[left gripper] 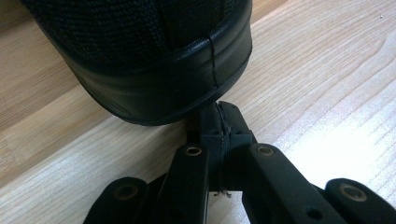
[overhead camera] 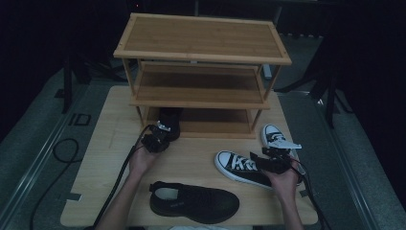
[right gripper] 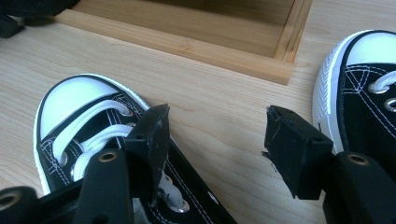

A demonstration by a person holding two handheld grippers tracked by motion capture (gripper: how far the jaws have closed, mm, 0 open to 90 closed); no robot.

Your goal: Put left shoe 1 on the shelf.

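A black shoe point(overhead camera: 170, 122) stands with its front under the bottom shelf of a wooden shoe rack point(overhead camera: 201, 38), heel toward me. My left gripper point(overhead camera: 163, 132) is shut, nothing between its jaws, and its tips point(left gripper: 219, 112) rest against the lower edge of that shoe's heel point(left gripper: 154, 70). My right gripper point(overhead camera: 269, 154) hovers open between two black-and-white sneakers. Its left jaw is above the laces of the near sneaker point(right gripper: 88, 126), and its right jaw is beside the other sneaker point(right gripper: 364, 88). Nothing sits between the right gripper's point(right gripper: 215, 135) jaws.
A second black shoe point(overhead camera: 194, 201) lies on its own near the table's front edge point(overhead camera: 95, 211). The rack's bottom shelf frame point(right gripper: 187, 46) lies just ahead of the sneakers point(overhead camera: 239, 167) point(overhead camera: 274, 135). Cables trail off the table on both sides.
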